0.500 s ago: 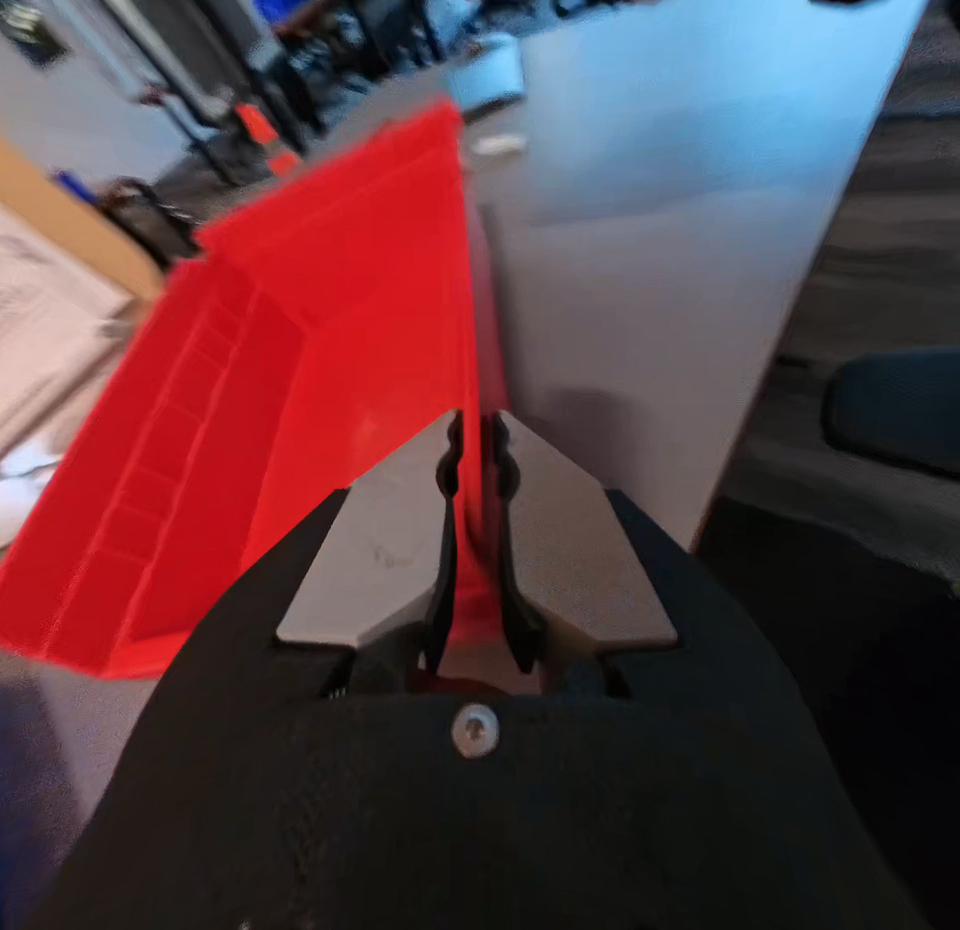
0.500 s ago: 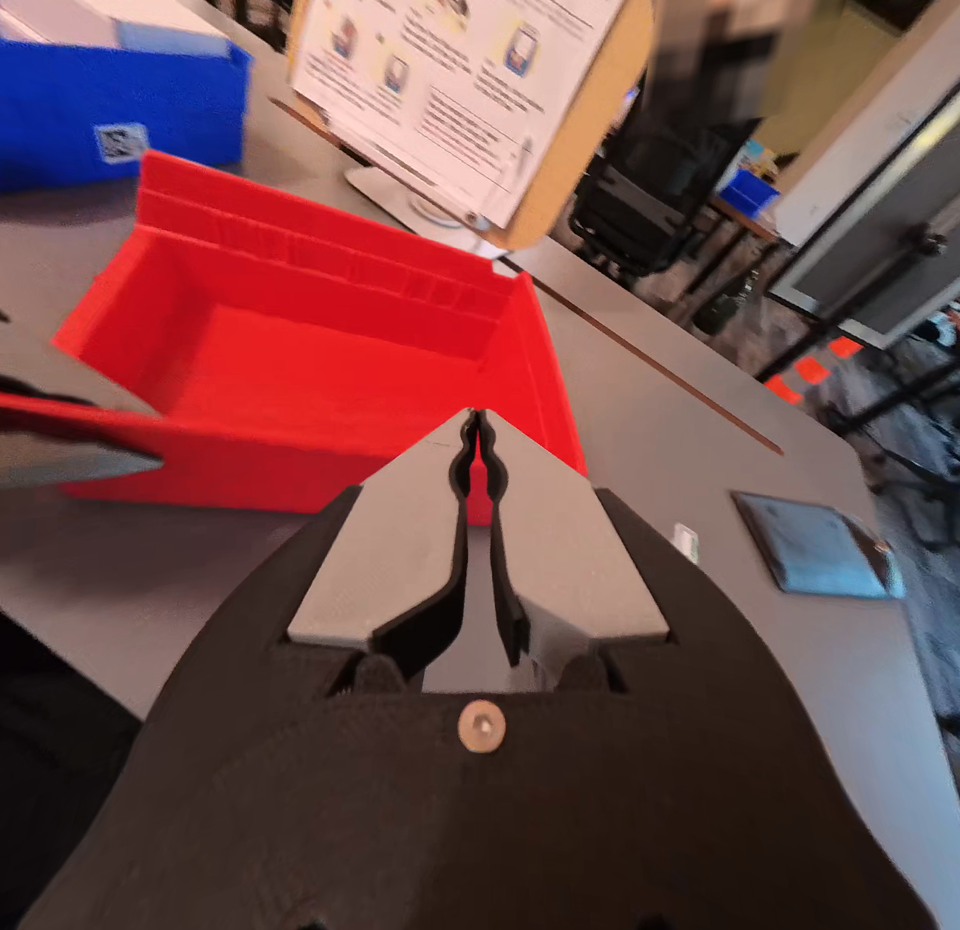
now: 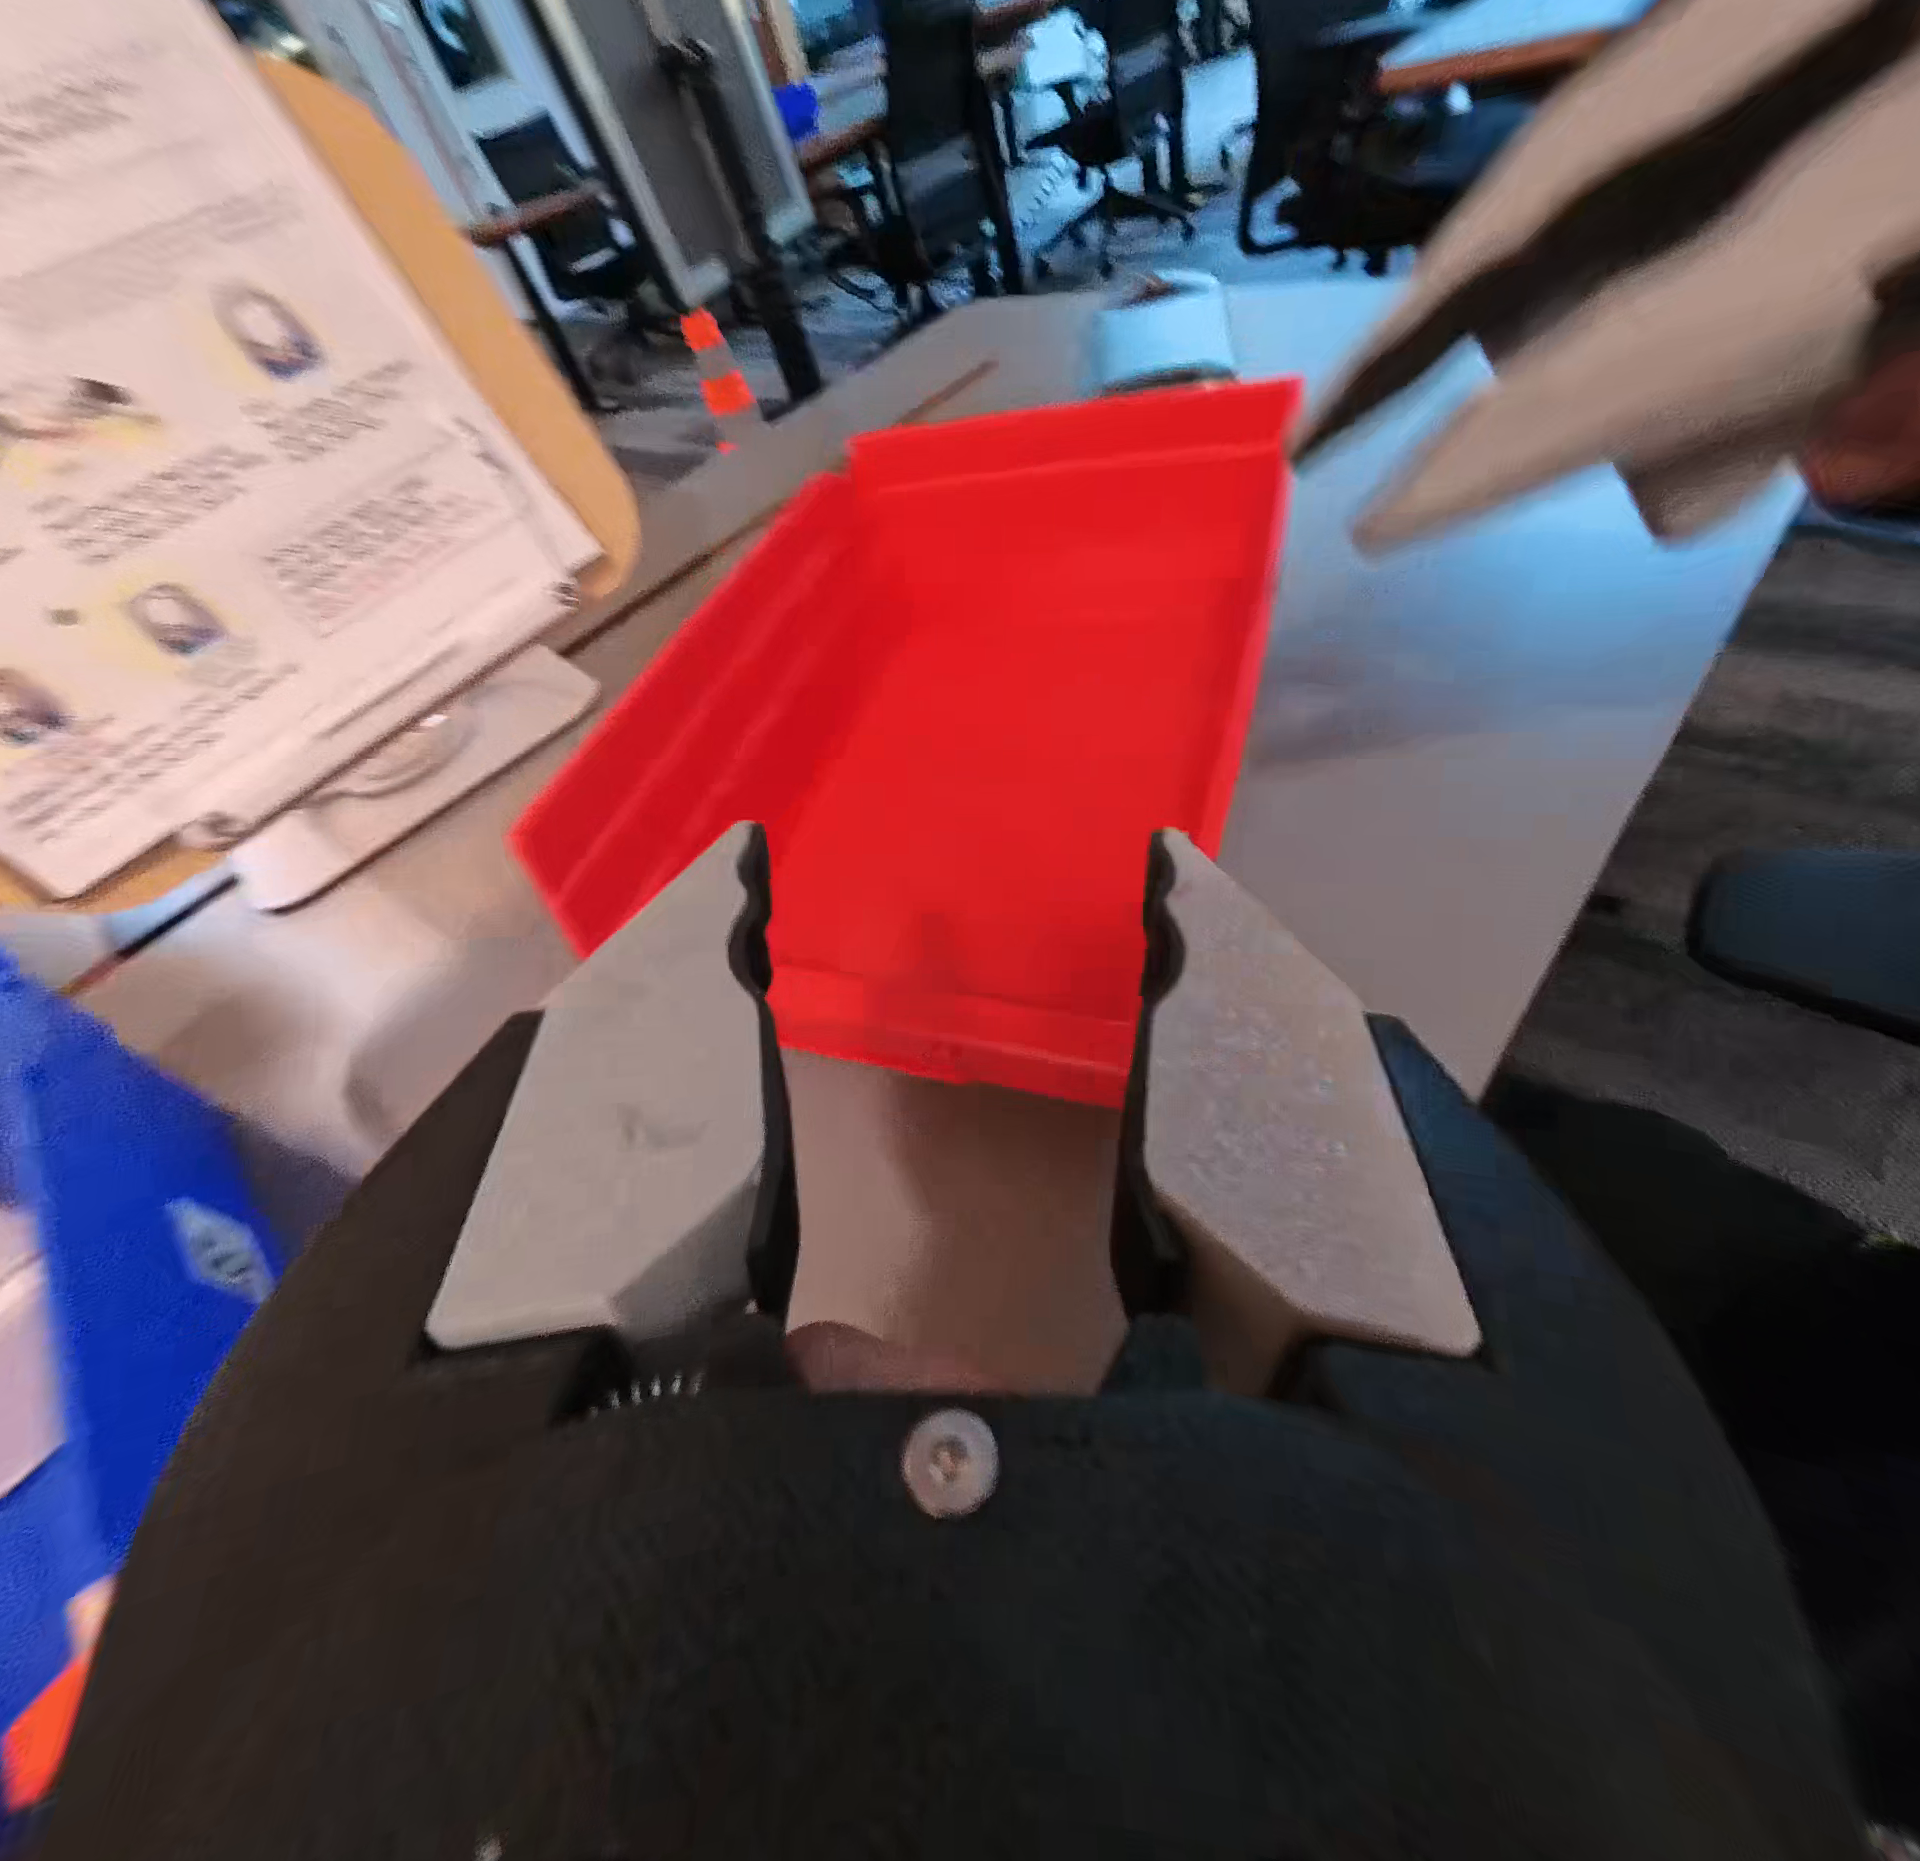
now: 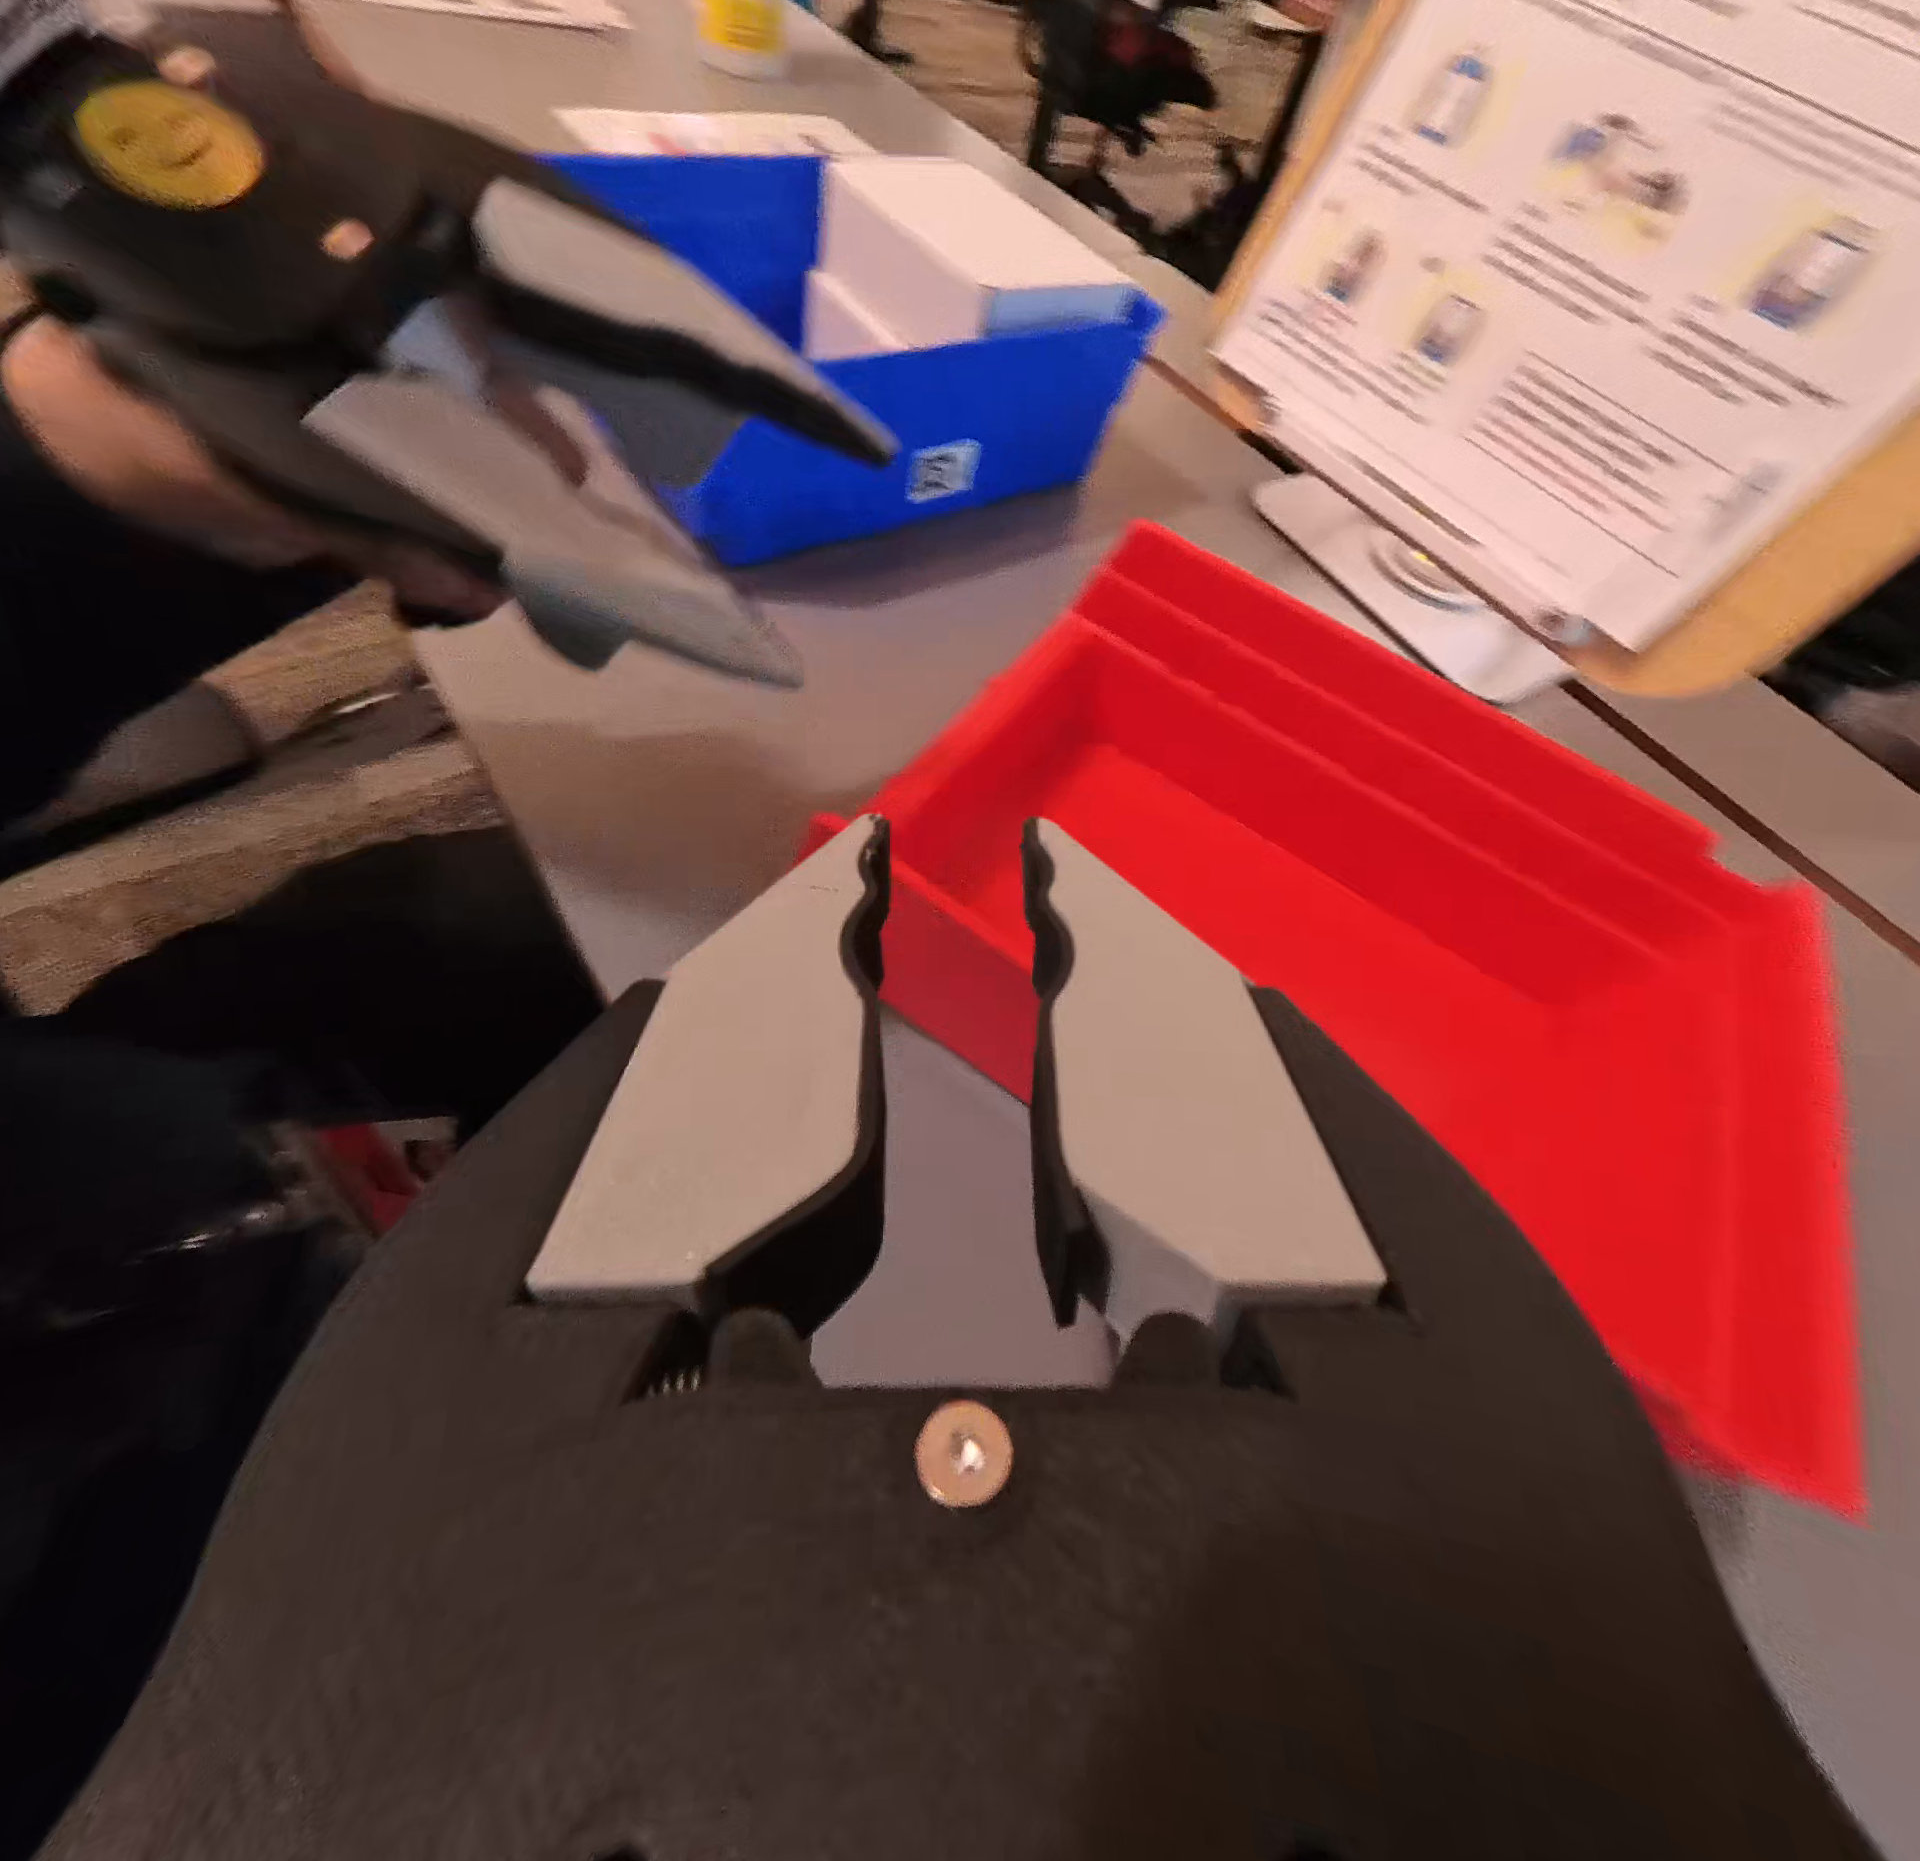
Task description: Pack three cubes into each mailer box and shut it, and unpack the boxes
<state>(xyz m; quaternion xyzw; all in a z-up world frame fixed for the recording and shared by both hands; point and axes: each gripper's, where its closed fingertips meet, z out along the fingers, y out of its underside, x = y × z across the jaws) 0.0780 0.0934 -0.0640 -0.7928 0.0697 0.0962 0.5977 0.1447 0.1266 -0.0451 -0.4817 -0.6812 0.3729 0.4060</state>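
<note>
Left wrist view: empty red bin (image 3: 997, 689) on surface (image 3: 1455, 772), both grippers' fingers spread holding nothing, no cubes packed yet, basically everything left.

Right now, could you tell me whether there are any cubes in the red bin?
No, the red bin lies empty in the left wrist view, only its bare red floor showing.
</note>
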